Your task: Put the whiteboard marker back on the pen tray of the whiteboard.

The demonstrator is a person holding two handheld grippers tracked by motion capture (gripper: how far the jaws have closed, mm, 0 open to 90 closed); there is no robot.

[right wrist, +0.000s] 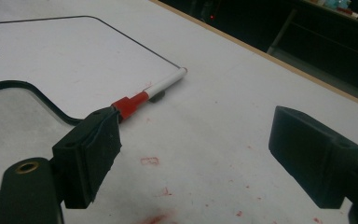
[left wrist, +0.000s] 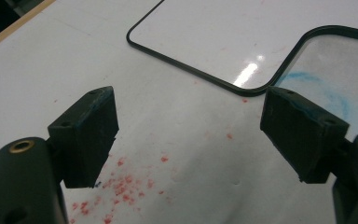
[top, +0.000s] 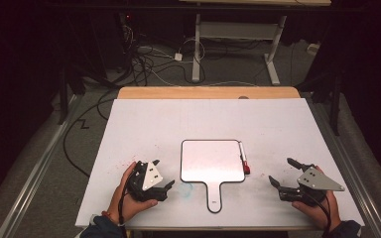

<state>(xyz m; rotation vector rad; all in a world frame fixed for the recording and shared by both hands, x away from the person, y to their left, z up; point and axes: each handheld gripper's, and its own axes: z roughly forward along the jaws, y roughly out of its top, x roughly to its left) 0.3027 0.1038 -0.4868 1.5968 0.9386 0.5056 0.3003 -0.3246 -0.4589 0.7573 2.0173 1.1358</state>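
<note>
Nearest, the left hand-held gripper [top: 164, 174] and right hand-held gripper [top: 283, 173] are rested on the white counter [top: 144, 124], each with jaws spread wide and nothing held or touched. Red specks [left wrist: 121, 186] are scattered below the left jaws. Between the grippers, a paddle-shaped whiteboard [top: 212, 161] is laid flat, its handle [top: 214, 197] pointed toward the person. Beyond the right jaws, a red-capped marker [right wrist: 148, 95] is seen lying along the board's right edge, touching it. The marker is judged light, stiff and liable to roll; its barrel is best pinched mid-length. The board is judged thin, rigid and smooth-faced, best taken by the handle.
</note>
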